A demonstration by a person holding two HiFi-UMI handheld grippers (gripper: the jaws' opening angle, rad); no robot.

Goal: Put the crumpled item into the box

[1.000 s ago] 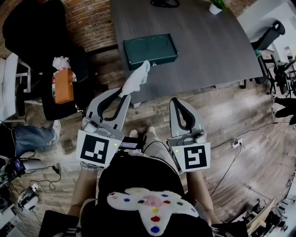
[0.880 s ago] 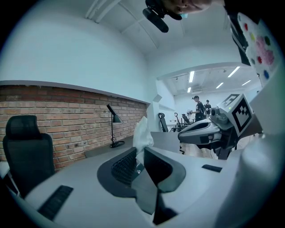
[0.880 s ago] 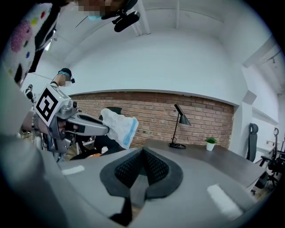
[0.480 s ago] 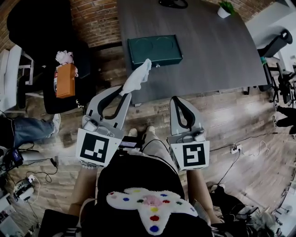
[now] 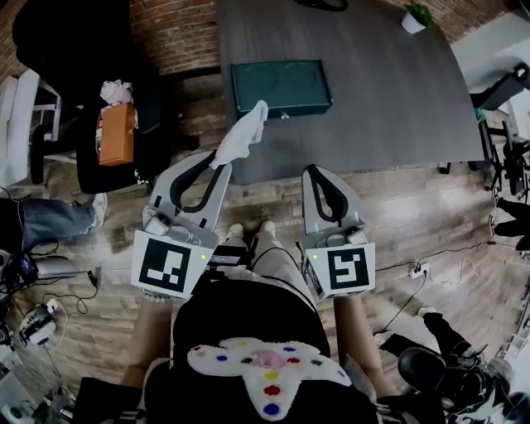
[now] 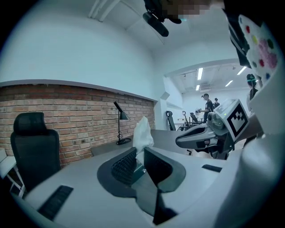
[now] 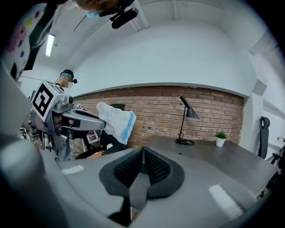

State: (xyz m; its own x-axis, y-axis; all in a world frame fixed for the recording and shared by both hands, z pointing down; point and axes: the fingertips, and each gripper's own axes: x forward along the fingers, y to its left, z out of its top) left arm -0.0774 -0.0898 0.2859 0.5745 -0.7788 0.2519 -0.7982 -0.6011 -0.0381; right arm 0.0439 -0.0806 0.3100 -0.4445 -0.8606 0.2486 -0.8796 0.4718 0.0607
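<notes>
A crumpled white item (image 5: 242, 137) with a pale blue edge hangs from my left gripper (image 5: 217, 161), whose jaws are shut on its lower end. In the left gripper view the crumpled item (image 6: 143, 136) sticks up between the pads. The right gripper view shows the same crumpled item (image 7: 116, 121) at the tip of the left gripper. The dark green box (image 5: 280, 86), its lid closed, lies on the dark table (image 5: 381, 91), just beyond the held item. My right gripper (image 5: 315, 171) is shut and holds nothing, near the table's front edge.
A black chair (image 5: 124, 124) on the left carries an orange tissue box (image 5: 116, 132). A small potted plant (image 5: 416, 16) stands at the table's far right, a desk lamp (image 7: 187, 120) at its far end. Another person's leg (image 5: 50, 224) and cables lie at left.
The table and the green box have shifted slightly right and up in the head view. Both grippers sit about as before, the left still shut on the crumpled item.
</notes>
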